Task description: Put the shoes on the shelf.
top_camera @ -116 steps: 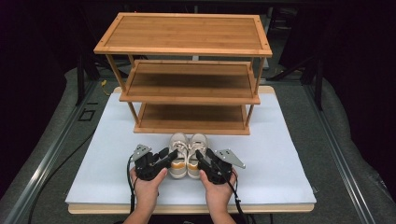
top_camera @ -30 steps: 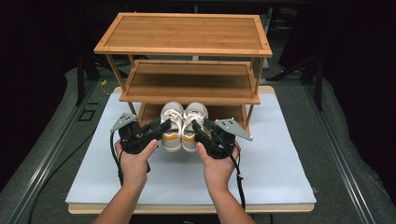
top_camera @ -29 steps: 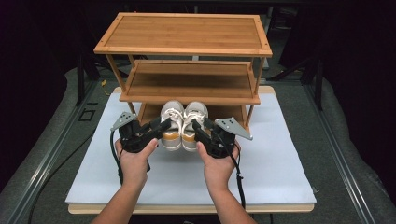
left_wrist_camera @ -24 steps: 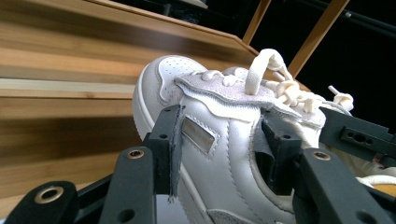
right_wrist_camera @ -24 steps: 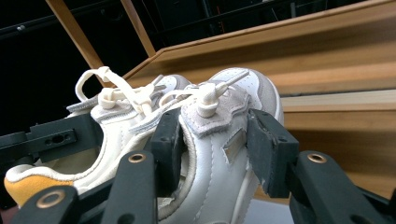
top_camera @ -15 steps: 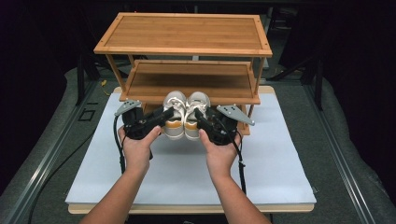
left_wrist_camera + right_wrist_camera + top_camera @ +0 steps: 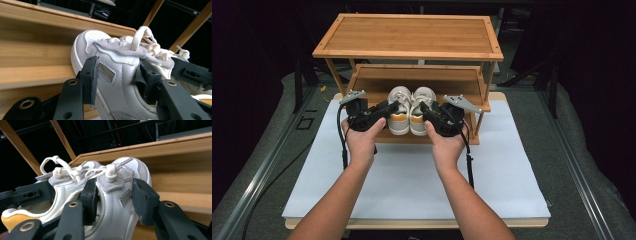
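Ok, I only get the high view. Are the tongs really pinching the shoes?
Observer: Yes. The left tongs pinch the left shoe by its side wall, one jaw outside, one inside the opening.
Operator: And the other one?
Observer: Same. The right tongs pinch the right shoe by its side, one jaw tucked inside.
Operator: Are the laces tied?
Observer: The left shoe's laces are knotted, with a loop standing up.

soft overhead light on the table, dark surroundings, slight blur, no glare.

Three-tier wooden rack, white mat
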Demonstrator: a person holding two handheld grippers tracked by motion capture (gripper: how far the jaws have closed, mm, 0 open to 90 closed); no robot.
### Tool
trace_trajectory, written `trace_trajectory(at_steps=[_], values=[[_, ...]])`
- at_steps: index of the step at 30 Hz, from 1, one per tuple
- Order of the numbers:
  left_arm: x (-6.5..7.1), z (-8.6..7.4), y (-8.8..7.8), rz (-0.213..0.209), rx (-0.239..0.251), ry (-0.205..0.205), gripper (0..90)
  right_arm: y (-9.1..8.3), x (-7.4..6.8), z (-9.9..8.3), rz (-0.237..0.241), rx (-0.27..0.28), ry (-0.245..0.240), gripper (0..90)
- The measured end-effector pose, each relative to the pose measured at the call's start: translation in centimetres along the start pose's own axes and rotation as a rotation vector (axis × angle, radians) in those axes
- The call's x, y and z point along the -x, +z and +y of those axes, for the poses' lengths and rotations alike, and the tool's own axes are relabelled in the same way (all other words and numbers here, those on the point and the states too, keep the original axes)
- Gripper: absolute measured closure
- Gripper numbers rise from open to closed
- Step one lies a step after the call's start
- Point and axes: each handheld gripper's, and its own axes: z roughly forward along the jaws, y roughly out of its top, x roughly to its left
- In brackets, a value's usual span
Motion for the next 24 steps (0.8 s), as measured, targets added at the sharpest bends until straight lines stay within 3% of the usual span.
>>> trace_trajectory(at_steps=[4, 6, 8, 13, 14, 17, 23, 24], values=[[-0.5, 0.6, 0.7, 0.002, -0.003, -0.003, 55.8, 0.9, 0.2, 0.4, 0.002, -0.001, -0.003, 56.9], [-0.8, 1.0, 1.1, 0.009, -0.004, 0.001, 55.8, 1.3, 0.1, 0.6, -0.027, 0.005, -0.004, 56.9], [-1.0, 1.1, 1.3, 0.006, -0.001, -0.008, 55.8, 1.6, 0.3, 0.8, -0.003, -0.005, -0.003, 56.9], [-1.4, 1.3, 1.7, 0.005, 0.004, -0.017, 55.8, 2.2, 0.3, 1.3, -0.006, -0.006, -0.014, 56.9], [-1.5, 1.5, 2.0, 0.008, -0.001, -0.017, 55.9, 2.6, 0.3, 1.5, -0.032, -0.001, -0.02, 56.9], [-1.5, 1.7, 2.2, 0.007, -0.001, -0.018, 55.8, 2.9, 0.6, 1.6, -0.007, -0.007, -0.016, 56.9], [-1.7, 2.2, 3.1, 0.01, -0.017, -0.033, 55.9, 3.4, 0.9, 2.1, -0.01, -0.019, 0.0, 56.9], [-1.7, 2.3, 3.3, 0.011, -0.025, -0.034, 55.9, 3.7, 1.1, 2.3, -0.033, -0.028, -0.001, 56.8]])
